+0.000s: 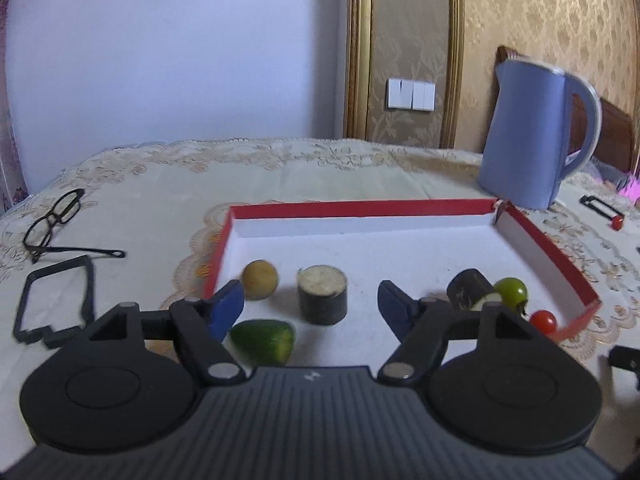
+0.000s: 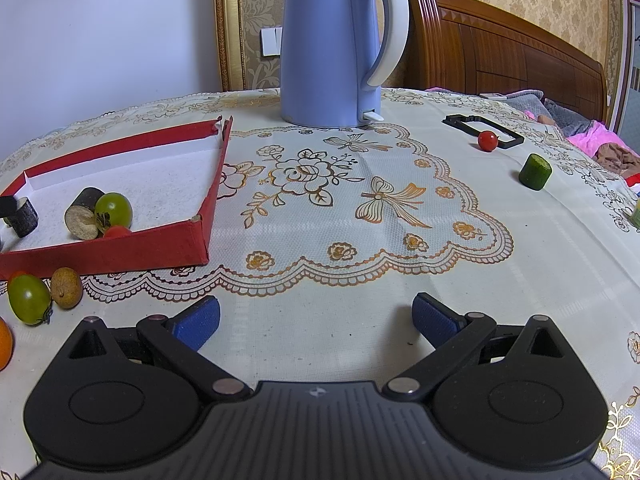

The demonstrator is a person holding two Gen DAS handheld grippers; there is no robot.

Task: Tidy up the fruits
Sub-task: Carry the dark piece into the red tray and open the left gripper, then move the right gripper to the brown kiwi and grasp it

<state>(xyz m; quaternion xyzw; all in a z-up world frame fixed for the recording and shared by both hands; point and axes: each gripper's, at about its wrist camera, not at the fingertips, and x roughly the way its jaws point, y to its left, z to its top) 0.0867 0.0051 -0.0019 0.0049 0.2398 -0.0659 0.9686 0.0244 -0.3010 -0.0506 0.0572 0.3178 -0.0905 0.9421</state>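
A red-walled tray (image 1: 360,208) with a white floor holds a brown round fruit (image 1: 260,280), an upright dark cane piece (image 1: 322,294), a green cucumber piece (image 1: 264,340), a lying dark cane piece (image 1: 470,290), a green tomato (image 1: 510,290) and a red cherry tomato (image 1: 543,321). My left gripper (image 1: 311,306) is open and empty above the tray's near part. My right gripper (image 2: 316,322) is open and empty over the tablecloth, right of the tray (image 2: 120,254). Outside the tray lie a green tomato (image 2: 28,298), a brown round fruit (image 2: 66,287), a red cherry tomato (image 2: 488,141) and a cucumber piece (image 2: 535,171).
A blue kettle (image 2: 332,48) stands behind the tray's far right corner. Glasses (image 1: 54,222) and a black frame (image 1: 56,300) lie left of the tray. Another black frame (image 2: 484,130) lies by the red cherry tomato. An orange fruit (image 2: 4,344) shows at the left edge.
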